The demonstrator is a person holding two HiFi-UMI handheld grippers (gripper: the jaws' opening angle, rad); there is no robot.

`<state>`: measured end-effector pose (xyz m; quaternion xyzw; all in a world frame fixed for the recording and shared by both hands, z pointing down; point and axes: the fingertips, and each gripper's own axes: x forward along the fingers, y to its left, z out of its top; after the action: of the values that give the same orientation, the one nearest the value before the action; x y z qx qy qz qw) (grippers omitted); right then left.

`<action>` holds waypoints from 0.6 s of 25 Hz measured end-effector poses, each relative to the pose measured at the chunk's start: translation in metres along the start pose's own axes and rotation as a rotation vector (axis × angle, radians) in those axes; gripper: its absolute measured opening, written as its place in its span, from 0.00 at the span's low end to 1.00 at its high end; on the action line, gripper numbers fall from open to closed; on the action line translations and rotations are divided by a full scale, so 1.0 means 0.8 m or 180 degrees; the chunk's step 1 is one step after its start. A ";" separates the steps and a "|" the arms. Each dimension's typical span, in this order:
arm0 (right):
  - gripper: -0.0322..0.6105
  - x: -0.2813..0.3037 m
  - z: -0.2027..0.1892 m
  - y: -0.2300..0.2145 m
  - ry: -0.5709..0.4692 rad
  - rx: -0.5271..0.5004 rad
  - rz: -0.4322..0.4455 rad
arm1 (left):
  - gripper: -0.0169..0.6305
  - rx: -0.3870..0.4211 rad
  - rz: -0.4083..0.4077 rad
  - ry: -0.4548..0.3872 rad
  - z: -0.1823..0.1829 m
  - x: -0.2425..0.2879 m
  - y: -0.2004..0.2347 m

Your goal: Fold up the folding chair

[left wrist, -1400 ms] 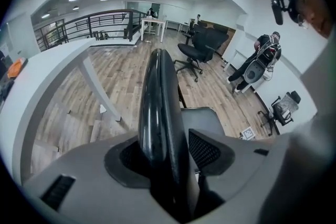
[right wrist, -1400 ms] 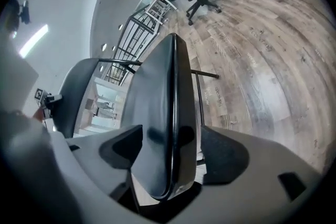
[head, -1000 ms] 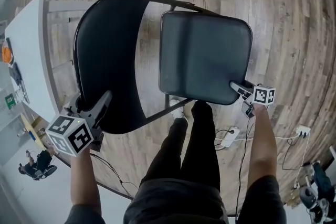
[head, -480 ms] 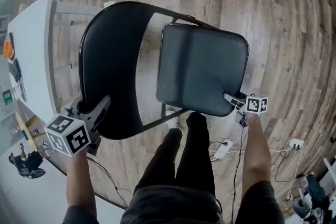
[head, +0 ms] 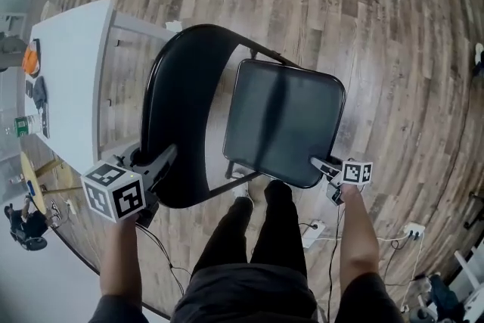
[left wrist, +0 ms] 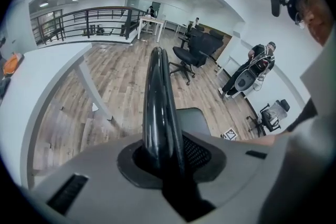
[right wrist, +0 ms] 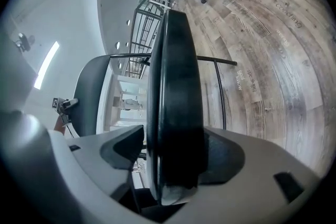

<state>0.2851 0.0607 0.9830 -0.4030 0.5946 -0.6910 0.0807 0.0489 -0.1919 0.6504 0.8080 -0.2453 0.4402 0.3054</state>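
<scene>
The chair, right of the table, is gripped for folding. The backrest rim is pinched by the left tool, its jaws just closed onto it. The seat edge is clamped in the right tool. Next, the seat must be swung toward the backrest.

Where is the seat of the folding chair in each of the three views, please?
Head view: seat, centre, slightly right.
Left gripper view: seat, small grey patch just right of the backrest.
Right gripper view: seat, edge-on dark band at centre.
Shared landmark: the black backrest, left of the seat in all views.
</scene>
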 end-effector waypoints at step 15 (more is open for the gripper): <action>0.57 0.025 -0.003 0.223 0.0006 -0.0236 0.0473 | 0.15 -0.0097 0.0018 -0.0082 0.015 -0.101 0.025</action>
<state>0.2047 0.0011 0.8343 -0.3599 0.6481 -0.6610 0.1162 0.0025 -0.2041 0.5818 0.8081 -0.2582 0.4268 0.3133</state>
